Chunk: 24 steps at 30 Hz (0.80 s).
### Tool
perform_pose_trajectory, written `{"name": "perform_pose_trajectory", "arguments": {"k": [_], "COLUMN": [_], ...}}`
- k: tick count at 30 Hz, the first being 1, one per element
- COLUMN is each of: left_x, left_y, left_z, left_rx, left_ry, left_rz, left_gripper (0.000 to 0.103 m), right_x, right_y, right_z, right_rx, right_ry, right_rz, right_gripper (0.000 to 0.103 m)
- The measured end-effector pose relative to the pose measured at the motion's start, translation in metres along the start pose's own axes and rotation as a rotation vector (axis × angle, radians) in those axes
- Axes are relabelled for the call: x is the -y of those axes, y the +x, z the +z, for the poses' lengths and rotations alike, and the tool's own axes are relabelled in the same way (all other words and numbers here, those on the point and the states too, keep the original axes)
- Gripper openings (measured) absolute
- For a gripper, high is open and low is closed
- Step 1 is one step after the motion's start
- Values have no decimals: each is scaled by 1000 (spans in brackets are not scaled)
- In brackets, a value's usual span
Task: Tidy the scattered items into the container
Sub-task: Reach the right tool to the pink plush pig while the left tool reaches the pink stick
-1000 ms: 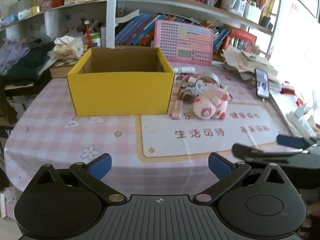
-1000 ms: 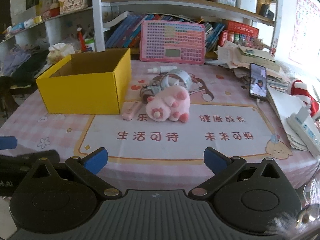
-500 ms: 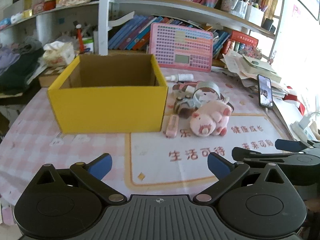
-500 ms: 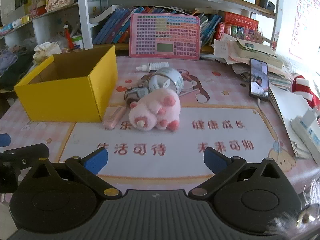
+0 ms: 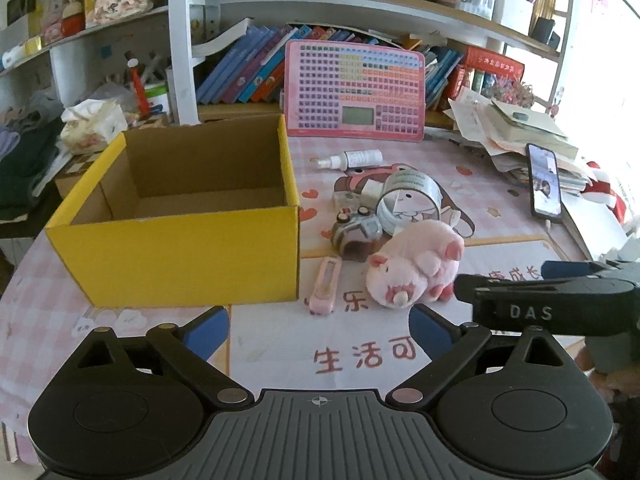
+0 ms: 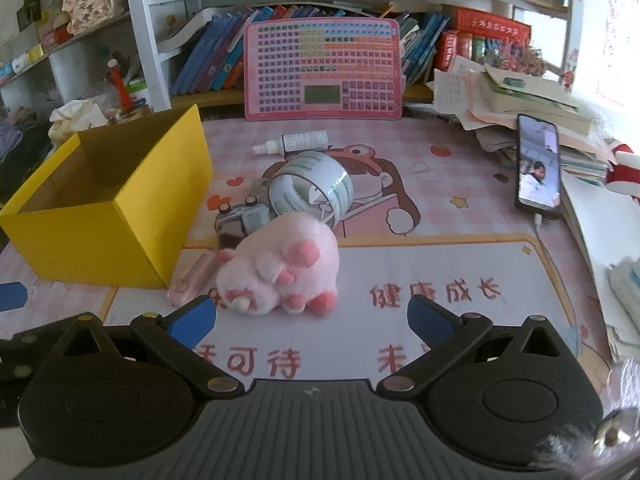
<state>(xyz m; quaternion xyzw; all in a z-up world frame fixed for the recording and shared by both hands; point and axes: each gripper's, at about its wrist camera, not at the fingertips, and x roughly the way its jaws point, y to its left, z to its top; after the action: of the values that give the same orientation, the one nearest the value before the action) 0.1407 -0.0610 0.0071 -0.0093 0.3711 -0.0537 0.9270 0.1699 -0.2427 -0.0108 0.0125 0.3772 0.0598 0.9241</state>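
An empty yellow cardboard box (image 5: 180, 256) (image 6: 108, 240) stands open on the left of the table. Right of it lie a pink plush pig (image 5: 416, 268) (image 6: 280, 264), a pink flat case (image 5: 326, 284) (image 6: 192, 280), a small grey toy car (image 5: 356, 228) (image 6: 240, 220), a clear tape roll (image 5: 408, 200) (image 6: 312, 188) and a white spray bottle (image 5: 352, 158) (image 6: 296, 141). My left gripper (image 5: 320, 330) hovers wide, jaws closing slightly, nothing between them. My right gripper (image 6: 312, 316) is open, just short of the pig, also seen from the side (image 5: 552, 300).
A pink keyboard-like board (image 6: 324, 70) leans against the bookshelf at the back. A phone (image 6: 538, 172) lies on its cable beside stacked papers (image 6: 532, 100) at the right. Tissues (image 5: 92, 124) and clothes sit behind the box at the left.
Both grippers have moved forward over the table toward the box and the scattered items, which now look larger and closer. The right gripper has come up to the pig.
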Motion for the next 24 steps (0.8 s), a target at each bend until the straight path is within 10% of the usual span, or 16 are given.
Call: {"name": "perform_pose_trajectory", "arguments": {"k": [17, 24], "left_x": [22, 35], "left_y": [45, 66], "left_z": [21, 23], "left_rx": [-111, -165], "left_ry": [20, 68], "left_rz": [111, 76], "left_gripper": [75, 49], "right_x": [18, 29], "right_y": [91, 104], "right_z": [41, 38], "right_rx": [-137, -189], "right_ry": [54, 83], "right_rz": [209, 263], "right_gripper": [103, 59]}}
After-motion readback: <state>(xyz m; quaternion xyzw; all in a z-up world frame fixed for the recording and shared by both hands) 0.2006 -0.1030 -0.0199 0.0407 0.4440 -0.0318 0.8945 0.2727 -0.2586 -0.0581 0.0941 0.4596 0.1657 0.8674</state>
